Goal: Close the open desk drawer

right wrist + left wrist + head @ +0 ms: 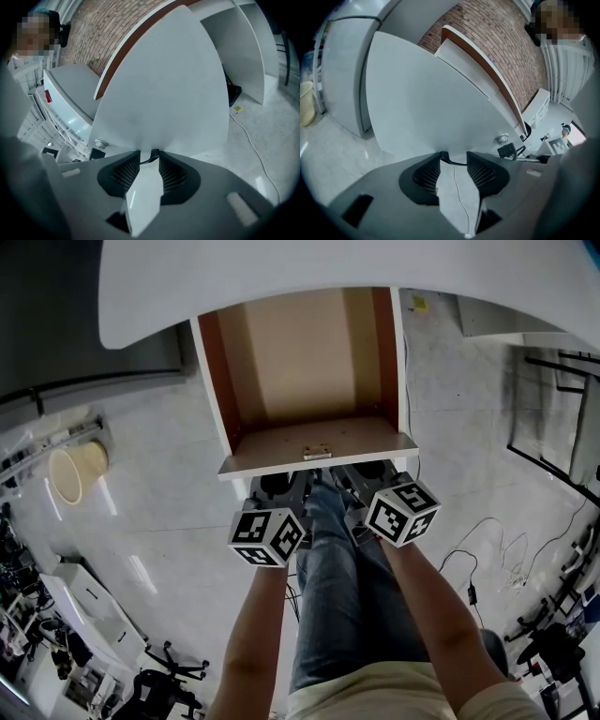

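Beneath the desk, the drawer juts lengthwise toward the person

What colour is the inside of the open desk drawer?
The drawer is light tan inside, with reddish-brown side walls; the head view shows it best.

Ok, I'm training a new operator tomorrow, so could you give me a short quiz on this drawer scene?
1. True or false: the desk drawer is fully shut.
2. Its front panel is: A) white, B) black, C) red?
3. Fill in: the left gripper and right gripper both have jaws standing ____.
Key: 1 false; 2 A; 3 apart.
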